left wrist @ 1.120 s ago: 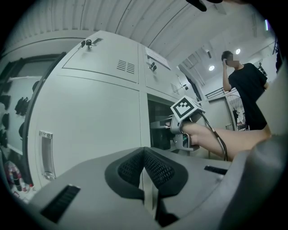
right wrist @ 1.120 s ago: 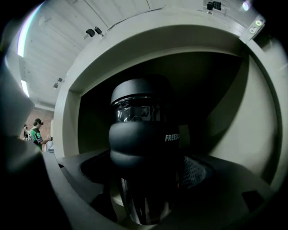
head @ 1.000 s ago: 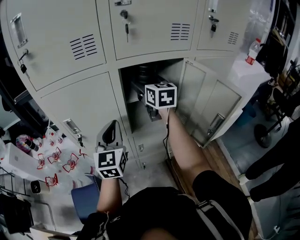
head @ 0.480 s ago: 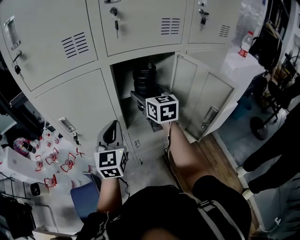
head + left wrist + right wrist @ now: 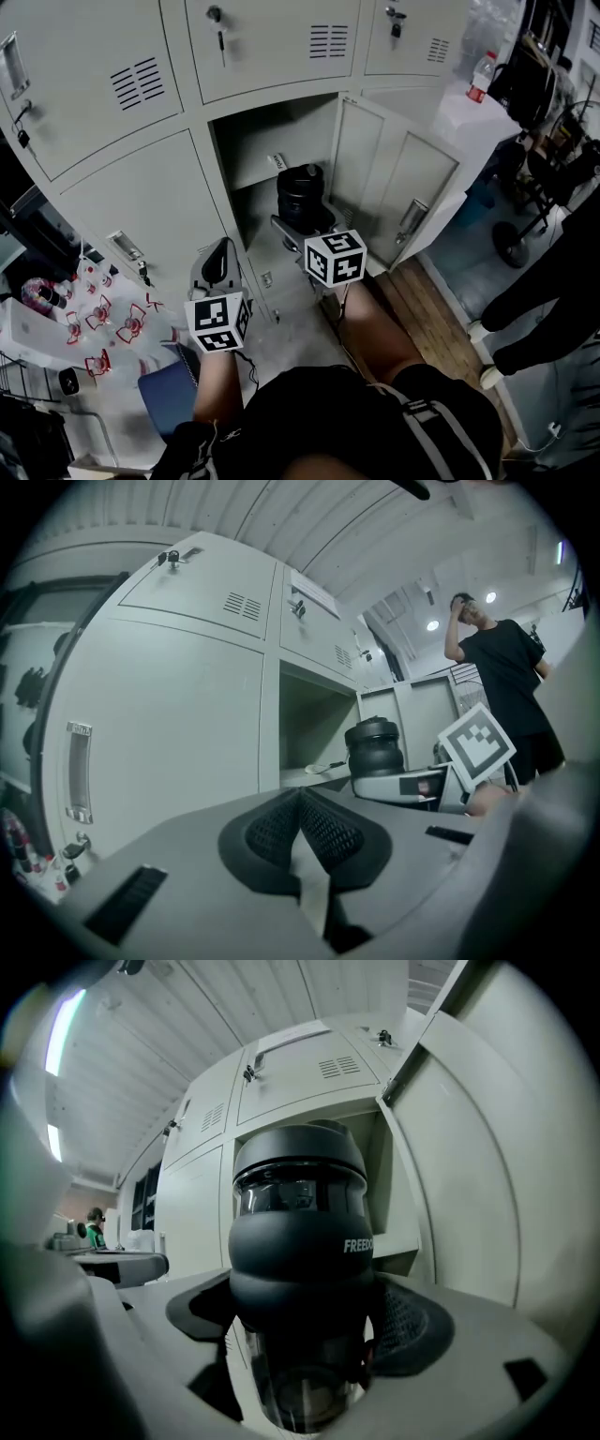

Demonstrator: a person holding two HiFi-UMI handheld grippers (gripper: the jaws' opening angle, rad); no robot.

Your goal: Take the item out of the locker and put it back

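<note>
Dark bottle point(image 5: 300, 190) held just outside the open locker point(image 5: 246, 150)
Head view: the right gripper point(image 5: 292, 223) holds the bottle at the locker's mouth, and the left gripper point(image 5: 218, 272) hangs left of that opening. Left gripper view: fingers pressed together, nothing between them. Right gripper view: fingers pinch the bottle's lower body.

Bottle point(image 5: 300, 190) base hidden behind right gripper point(image 5: 300, 223), small pale shelf item point(image 5: 277, 161) too small, perhaps a tag
</note>
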